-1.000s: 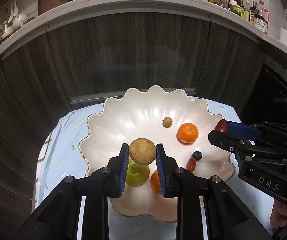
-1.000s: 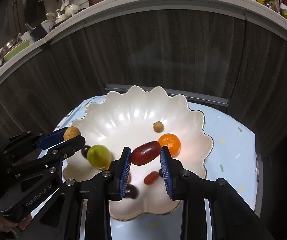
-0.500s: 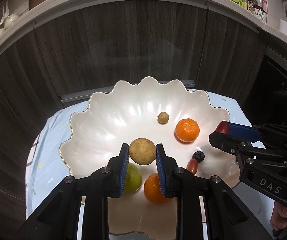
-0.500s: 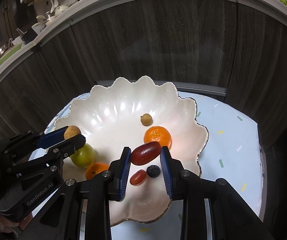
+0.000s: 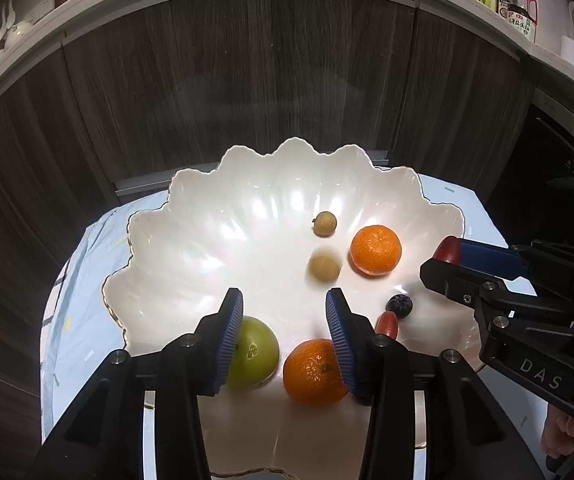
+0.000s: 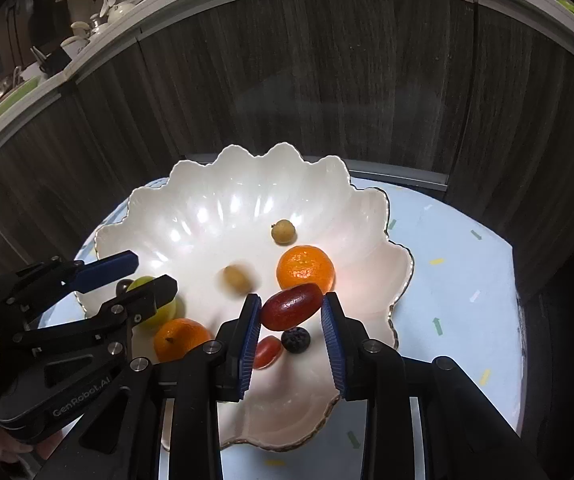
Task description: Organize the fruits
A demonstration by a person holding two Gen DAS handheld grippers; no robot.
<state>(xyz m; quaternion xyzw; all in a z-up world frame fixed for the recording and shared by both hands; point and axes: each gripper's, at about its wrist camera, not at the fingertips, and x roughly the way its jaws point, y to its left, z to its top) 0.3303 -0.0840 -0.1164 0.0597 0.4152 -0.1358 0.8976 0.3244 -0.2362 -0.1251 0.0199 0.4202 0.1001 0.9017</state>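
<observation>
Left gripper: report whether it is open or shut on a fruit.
Open. The left gripper has just been opening; nothing sits between its pads, and a blurred tan fruit lies loose in the white bowl.

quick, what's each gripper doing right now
left gripper: open, just released the blurred tan fruit.
right gripper: shut on the dark red fruit.

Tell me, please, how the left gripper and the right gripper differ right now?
The left gripper is open with nothing between its pads; the right gripper is shut on the dark red fruit. The left's jaws have just been opening. Both hang over the white scalloped bowl.
</observation>
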